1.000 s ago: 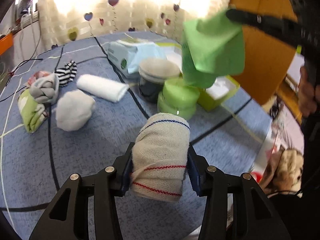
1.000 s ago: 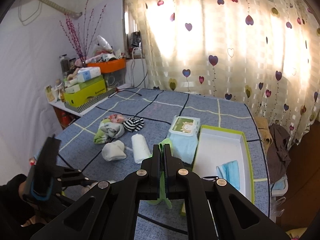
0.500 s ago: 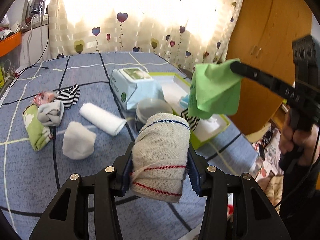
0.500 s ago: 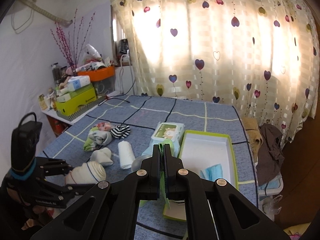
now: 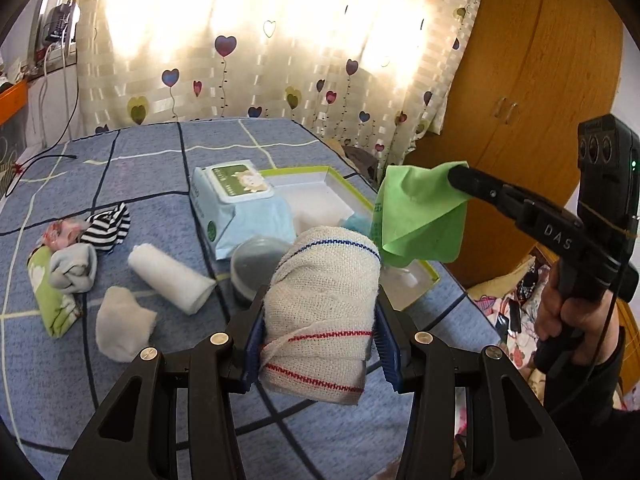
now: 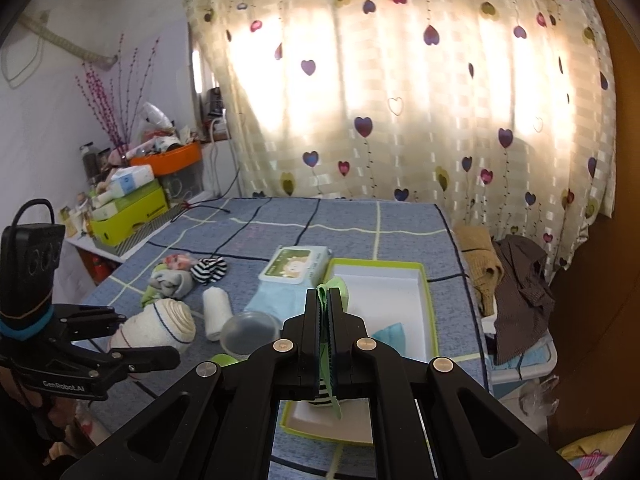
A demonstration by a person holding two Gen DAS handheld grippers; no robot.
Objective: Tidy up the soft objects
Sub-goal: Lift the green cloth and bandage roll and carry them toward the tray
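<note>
Two grippers are both loaded above the blue checked bedspread [image 5: 132,184]. Nearest the left wrist camera, the left gripper [image 5: 320,328] clamps a cream bandage roll [image 5: 322,304] with red and blue stitched lines between its blue pads, the roll standing up out of the jaws. The right gripper [image 6: 325,308] has its jaws pressed fully together on a green cloth [image 5: 420,216], which hangs from the fingertips over the near end of the green-rimmed box [image 6: 425,296].

Taking that box as the landmark: inside it lie a light blue item [image 6: 390,334] and something striped at its near end, mostly hidden. Just left of the box sit a round lidded tub [image 6: 250,330] and a wet-wipes pack [image 6: 296,266]. Farther left lie a white rolled towel [image 6: 216,312], a white wad [image 5: 120,324], a grey sock ball [image 5: 74,266] on a green bundle [image 5: 48,300], and a black-and-white striped sock [image 6: 209,270]. Beyond the box hangs a heart-print curtain [image 6: 400,100].
</note>
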